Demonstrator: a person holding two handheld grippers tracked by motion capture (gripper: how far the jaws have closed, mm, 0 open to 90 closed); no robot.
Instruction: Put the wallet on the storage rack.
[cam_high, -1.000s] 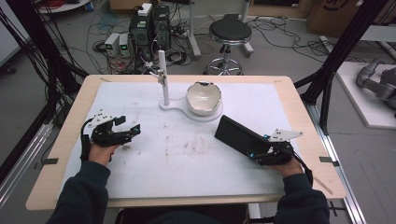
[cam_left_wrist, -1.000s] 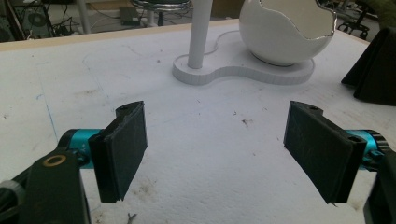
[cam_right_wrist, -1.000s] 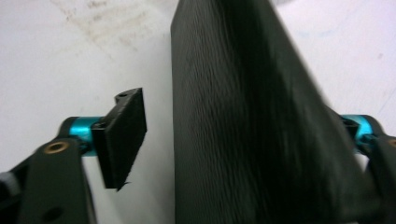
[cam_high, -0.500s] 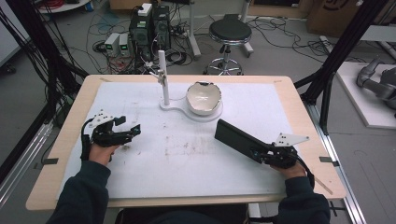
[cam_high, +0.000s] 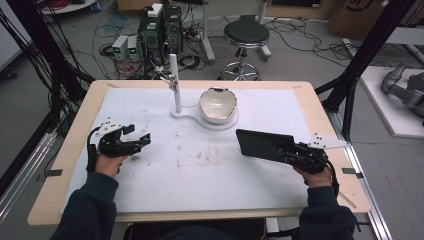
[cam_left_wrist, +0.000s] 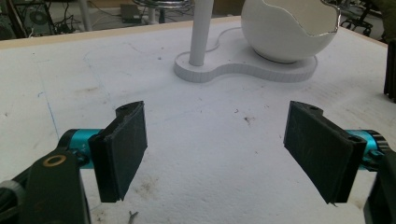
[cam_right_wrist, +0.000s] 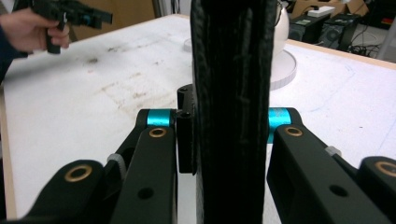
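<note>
A flat black slab (cam_high: 260, 143), about the size of a phone, is held just above the white mat at the right. My right gripper (cam_high: 284, 150) is shut on its near end. In the right gripper view the slab (cam_right_wrist: 231, 70) stands edge-on, clamped between the two jaws of that gripper (cam_right_wrist: 231, 128). My left gripper (cam_high: 139, 142) hovers low over the mat at the left, open, with nothing between its pads (cam_left_wrist: 122, 151). A white egg-shaped bowl (cam_high: 218, 105) sits on a white base with an upright post (cam_high: 174, 82) at the table's far middle.
The bowl (cam_left_wrist: 289, 30), post (cam_left_wrist: 203, 28) and base (cam_left_wrist: 243, 70) lie ahead of the left gripper. The white mat (cam_high: 210, 165) is smudged in the middle. The table's wooden edge (cam_high: 345, 165) runs close to the right hand. A stool and cables stand beyond the table.
The right hand has drifted slightly right and the slab has turned to lie more level across the table. The left gripper has hardly moved and stays open.
</note>
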